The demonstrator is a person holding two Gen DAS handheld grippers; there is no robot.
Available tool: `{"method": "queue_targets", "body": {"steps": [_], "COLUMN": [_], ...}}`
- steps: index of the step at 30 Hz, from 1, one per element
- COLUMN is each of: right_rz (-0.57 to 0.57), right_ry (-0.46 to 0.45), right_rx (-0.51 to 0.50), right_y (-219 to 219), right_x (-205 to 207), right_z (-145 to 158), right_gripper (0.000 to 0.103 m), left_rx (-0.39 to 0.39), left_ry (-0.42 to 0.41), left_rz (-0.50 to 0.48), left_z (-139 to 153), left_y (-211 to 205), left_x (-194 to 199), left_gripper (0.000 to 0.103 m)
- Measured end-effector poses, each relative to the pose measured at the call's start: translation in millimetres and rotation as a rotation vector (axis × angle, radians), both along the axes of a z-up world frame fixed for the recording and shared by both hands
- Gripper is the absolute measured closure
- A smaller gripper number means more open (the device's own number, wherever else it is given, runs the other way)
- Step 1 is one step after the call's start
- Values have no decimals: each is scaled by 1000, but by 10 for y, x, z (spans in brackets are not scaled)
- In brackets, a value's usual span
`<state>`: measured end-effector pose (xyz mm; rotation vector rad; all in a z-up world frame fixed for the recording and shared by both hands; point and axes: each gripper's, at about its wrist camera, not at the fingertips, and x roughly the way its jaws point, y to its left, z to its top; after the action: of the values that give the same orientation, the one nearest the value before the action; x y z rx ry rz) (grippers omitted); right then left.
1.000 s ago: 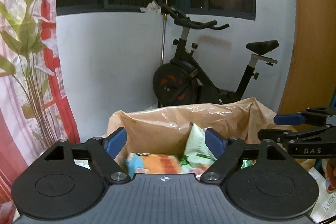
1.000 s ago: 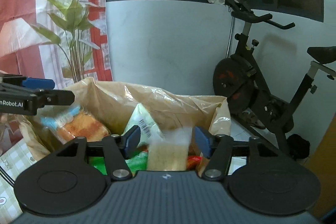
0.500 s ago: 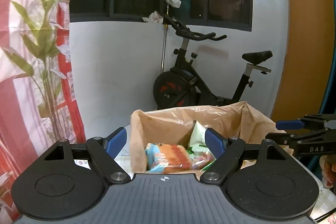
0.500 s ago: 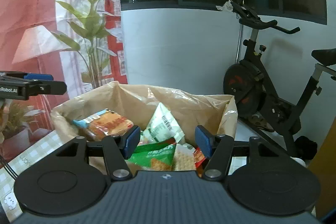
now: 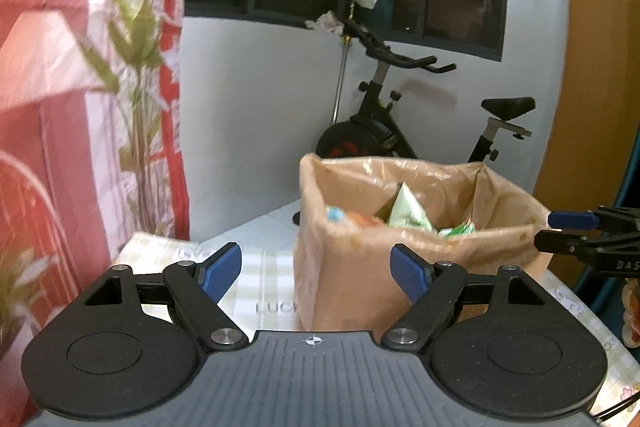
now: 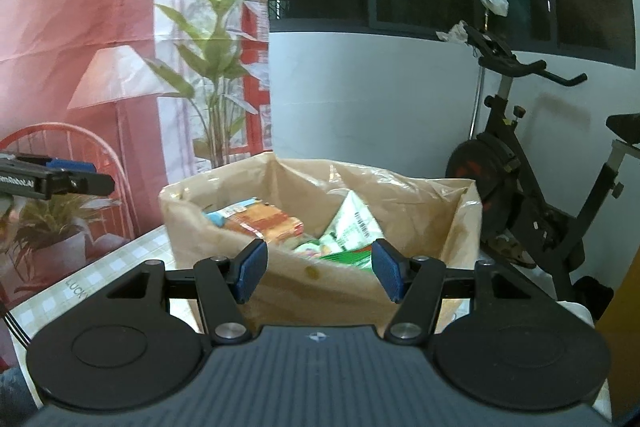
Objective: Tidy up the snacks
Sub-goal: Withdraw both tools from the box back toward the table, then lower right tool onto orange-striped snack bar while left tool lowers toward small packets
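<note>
A brown paper bag [image 5: 352,271] [image 6: 332,291] stands upright on a checked tablecloth [image 5: 256,287]. Inside lie an orange biscuit pack [image 6: 260,221], a white-and-green pouch [image 6: 354,221] [image 5: 408,209] and a green packet [image 6: 348,259]. My left gripper [image 5: 316,273] hangs open in front of the bag's left front corner, nothing between its fingers. My right gripper [image 6: 316,269] is open too, level with the bag's front wall and holding nothing. Each gripper shows at the edge of the other's view: the right gripper [image 5: 576,231] and the left gripper [image 6: 72,175].
An exercise bike [image 5: 400,123] [image 6: 528,171] stands behind the bag by a white wall under dark windows. A red printed curtain [image 5: 80,107] [image 6: 100,47] hangs on the left. An orange panel [image 5: 592,107] is on the right. The table edge [image 6: 24,311] runs at left.
Both grippers have drawn back from over the bag's mouth; the bag now looks smaller and its whole front shows. The left view has swung so the bag sits right of centre. Jaw widths look unchanged.
</note>
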<state>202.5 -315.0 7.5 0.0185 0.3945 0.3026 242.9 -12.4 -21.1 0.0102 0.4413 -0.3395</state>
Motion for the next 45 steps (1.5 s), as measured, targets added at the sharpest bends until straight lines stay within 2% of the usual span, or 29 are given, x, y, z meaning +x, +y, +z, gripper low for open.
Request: {"method": "queue_targets", "body": {"steps": [11, 17, 24, 28, 36, 45], "right_rz": [-6, -20, -6, 12, 69, 97], "right_ry": [37, 110, 205, 267, 342, 380], "right_rx": [35, 38, 34, 58, 70, 42], "right_y": [197, 260, 330, 387, 551, 646], "right_x": [-298, -376, -488, -521, -542, -578], "right_z": [-374, -661, -1012, -1177, -1341, -1422], "right_gripper": [42, 42, 42, 42, 42, 42], "left_rx": [6, -16, 12, -4, -9, 4], "left_ry": [112, 173, 213, 250, 310, 313], "left_rz": [36, 40, 32, 39, 30, 8], "left_z": [-460, -713, -958, -1071, -1276, -1316], "left_y": [120, 103, 17, 15, -23, -102], "left_x": [-192, -283, -432, -486, -609, -651], "left_gripper": [21, 21, 23, 25, 26, 26]}}
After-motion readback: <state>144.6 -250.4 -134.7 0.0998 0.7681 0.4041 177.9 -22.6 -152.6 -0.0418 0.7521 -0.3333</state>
